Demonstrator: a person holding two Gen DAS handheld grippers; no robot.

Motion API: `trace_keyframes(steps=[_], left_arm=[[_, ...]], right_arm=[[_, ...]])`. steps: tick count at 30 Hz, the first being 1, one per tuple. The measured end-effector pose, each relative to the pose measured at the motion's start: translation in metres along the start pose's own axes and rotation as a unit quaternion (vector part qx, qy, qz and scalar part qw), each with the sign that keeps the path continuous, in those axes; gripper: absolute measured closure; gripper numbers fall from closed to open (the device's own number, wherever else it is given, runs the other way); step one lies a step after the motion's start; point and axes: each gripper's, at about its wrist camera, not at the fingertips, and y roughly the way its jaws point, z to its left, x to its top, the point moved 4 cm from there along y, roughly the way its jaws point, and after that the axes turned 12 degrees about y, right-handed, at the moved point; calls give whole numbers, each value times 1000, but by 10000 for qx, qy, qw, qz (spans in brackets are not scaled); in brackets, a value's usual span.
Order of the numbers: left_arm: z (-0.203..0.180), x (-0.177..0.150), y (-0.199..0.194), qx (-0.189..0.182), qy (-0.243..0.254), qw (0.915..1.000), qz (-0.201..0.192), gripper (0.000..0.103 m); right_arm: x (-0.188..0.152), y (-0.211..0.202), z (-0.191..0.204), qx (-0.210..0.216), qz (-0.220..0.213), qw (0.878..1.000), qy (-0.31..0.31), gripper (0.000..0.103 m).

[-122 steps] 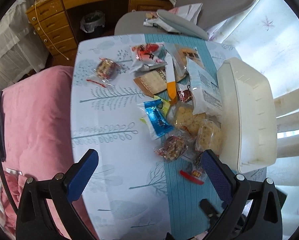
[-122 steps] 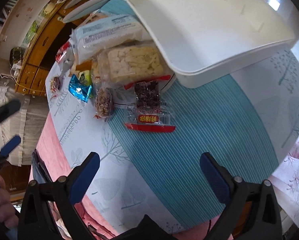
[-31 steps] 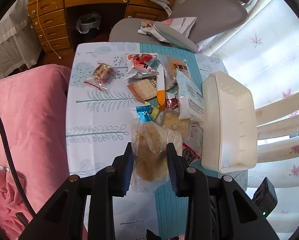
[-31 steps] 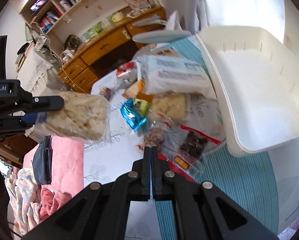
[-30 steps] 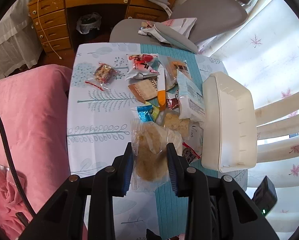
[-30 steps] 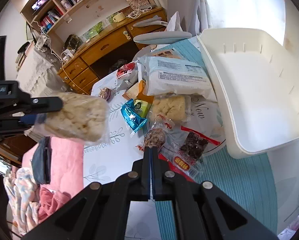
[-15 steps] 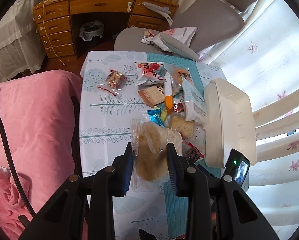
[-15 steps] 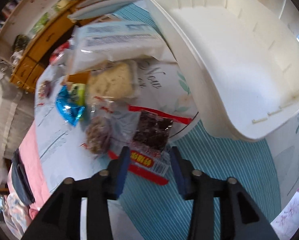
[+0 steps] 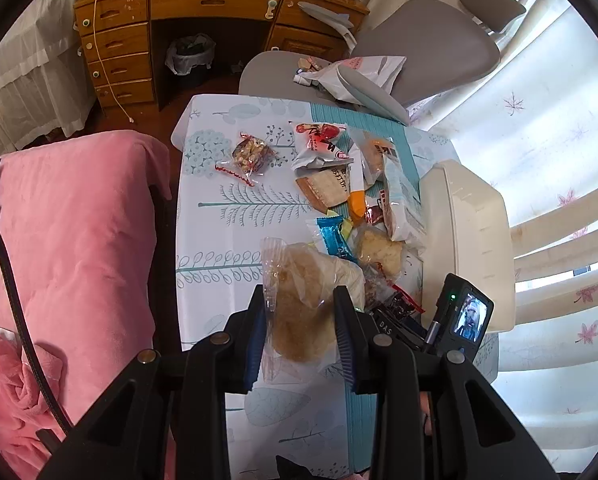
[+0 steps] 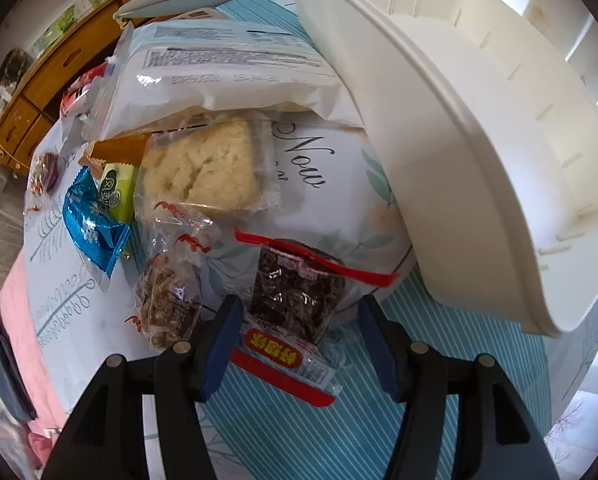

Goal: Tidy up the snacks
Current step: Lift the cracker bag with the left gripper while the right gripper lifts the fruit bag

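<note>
My left gripper (image 9: 301, 320) is shut on a clear-wrapped pale rice cake (image 9: 303, 312) and holds it above the table. My right gripper (image 10: 299, 320) is open, its fingers either side of a dark date-cake packet (image 10: 295, 292) with red label that lies on the table; the gripper's body shows in the left wrist view (image 9: 459, 320). The white bin (image 10: 479, 140) stands tilted at the right, also in the left wrist view (image 9: 467, 240). More snacks lie in a pile: a blue packet (image 10: 91, 224), a pale cake (image 10: 203, 168), a nut bar (image 10: 167, 304), a large white bag (image 10: 227, 68).
A pink-covered seat (image 9: 71, 260) borders the table's left edge. A grey office chair (image 9: 379, 60) and a wooden desk (image 9: 179, 20) stand beyond the far end. A lone nut packet (image 9: 251, 156) and red-white bag (image 9: 319, 144) lie farther up the table.
My right gripper has opened from shut and dropped down to straddle the dark packet. My left gripper has risen and pulled back with the rice cake.
</note>
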Motion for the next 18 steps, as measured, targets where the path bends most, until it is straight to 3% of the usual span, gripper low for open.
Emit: trace_keyframes(steps=[9, 15, 18], left_arm=[[-6, -1, 2, -129, 103, 9998, 59, 73], [-18, -4, -4, -158, 185, 9997, 43, 73], [-26, -7, -5, -187, 168, 9997, 41, 73]], right_arm=[[-15, -7, 9, -92, -3, 9988, -477, 55], [-33, -11, 2, 9, 312, 9987, -409, 57], [-59, -12, -7, 174, 569, 9973, -441, 57]])
